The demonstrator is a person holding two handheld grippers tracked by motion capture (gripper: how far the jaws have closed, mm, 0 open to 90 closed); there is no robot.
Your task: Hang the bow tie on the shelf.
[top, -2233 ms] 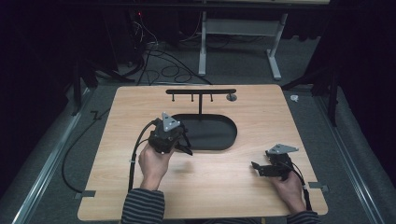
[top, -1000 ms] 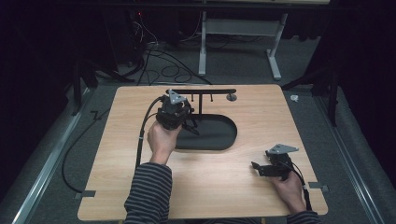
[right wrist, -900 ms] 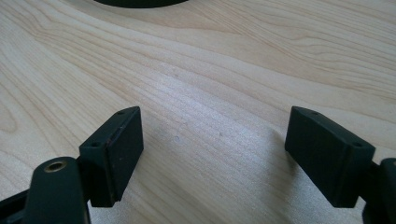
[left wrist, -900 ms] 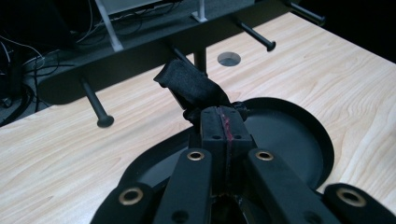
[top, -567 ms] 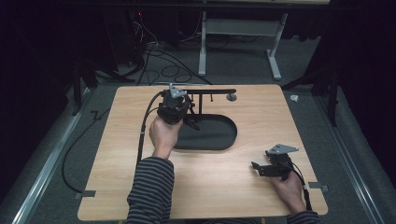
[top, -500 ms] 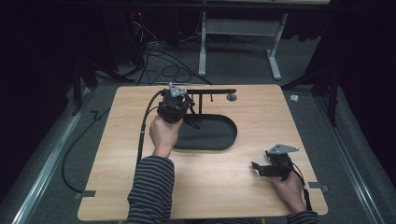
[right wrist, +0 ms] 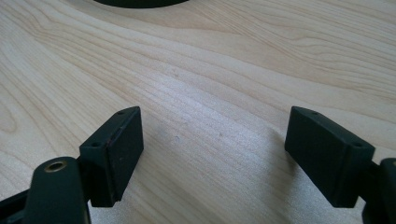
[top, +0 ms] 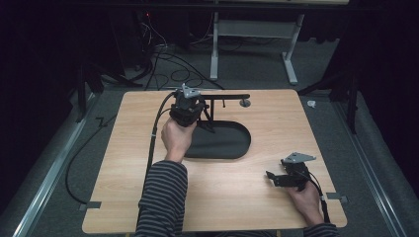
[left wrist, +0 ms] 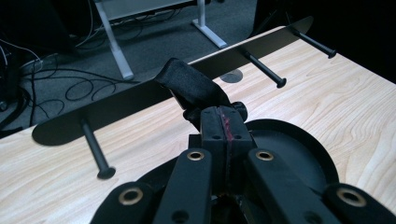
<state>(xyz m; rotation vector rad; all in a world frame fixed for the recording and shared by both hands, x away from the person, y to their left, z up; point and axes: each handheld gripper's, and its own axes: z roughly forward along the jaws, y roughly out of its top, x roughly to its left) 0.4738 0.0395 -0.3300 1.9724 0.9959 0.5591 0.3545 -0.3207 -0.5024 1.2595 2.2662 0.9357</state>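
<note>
- The left tool (top: 190, 109) is clenching its two jaws together on a small black strap-like piece (left wrist: 194, 88), which is sticking up and tilting away from the jaw tips in the left gripper view.
- That tool is hovering at the far left part of the black oval tray (top: 232, 143), with the person's left hand (top: 176, 136) wrapping its grip and a striped sleeve (top: 162, 197) trailing back to the near edge.
- Just beyond the held piece, a black rack bar (left wrist: 140, 95) is running across the view, with pegs (left wrist: 95, 154) pointing out toward the camera over the wood.
- In the high view the rack (top: 225, 97) is standing at the far side of the counter (top: 123, 148), just behind the tray.
- The right tool (top: 276, 177) is resting low over bare wood near the front right corner, well apart from the tray, its jaws spreading wide with nothing between them.
- The right hand (top: 304, 200) is gripping it from behind, and its cable (top: 321, 197) is trailing toward the counter edge.
</note>
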